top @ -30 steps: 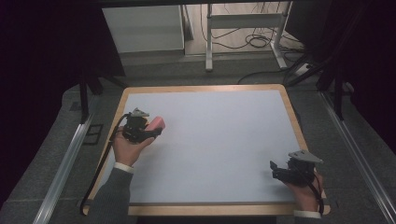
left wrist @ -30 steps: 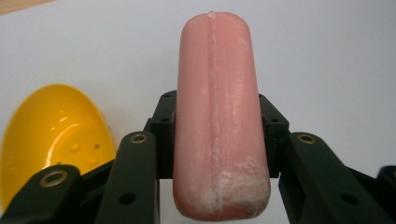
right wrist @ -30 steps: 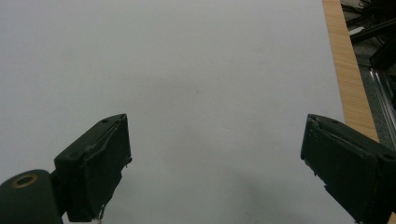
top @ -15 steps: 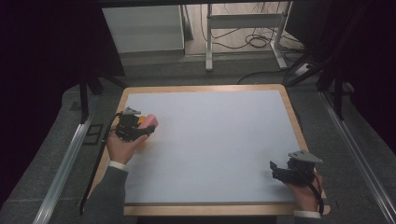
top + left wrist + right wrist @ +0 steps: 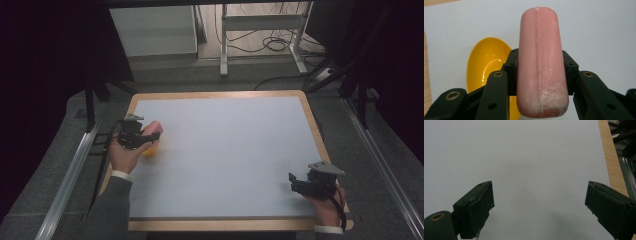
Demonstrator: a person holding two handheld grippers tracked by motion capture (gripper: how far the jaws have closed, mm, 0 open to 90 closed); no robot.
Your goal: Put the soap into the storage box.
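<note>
A pink sausage-shaped piece (image 5: 540, 62) stands between the black jaws of my left gripper (image 5: 540, 75), which is shut on it. In the high view that gripper (image 5: 145, 134) is at the left side of the white table, with the pink piece (image 5: 153, 130) poking out to the right. A yellow bowl (image 5: 485, 62) lies on the white surface just below and left of the pink piece; its edge (image 5: 150, 151) peeks out beside the hand. My right gripper (image 5: 295, 182) rests near the front right corner, its jaws wide apart over bare white surface (image 5: 539, 195).
The white table top (image 5: 235, 145) has a wooden rim (image 5: 312, 112). Metal rails run along both sides on grey floor. A desk frame and cables stand beyond the far edge.
My left hand has carried the pink piece slightly left and toward the front, and the yellow bowl's edge now shows beside it. The right gripper has stayed put.
</note>
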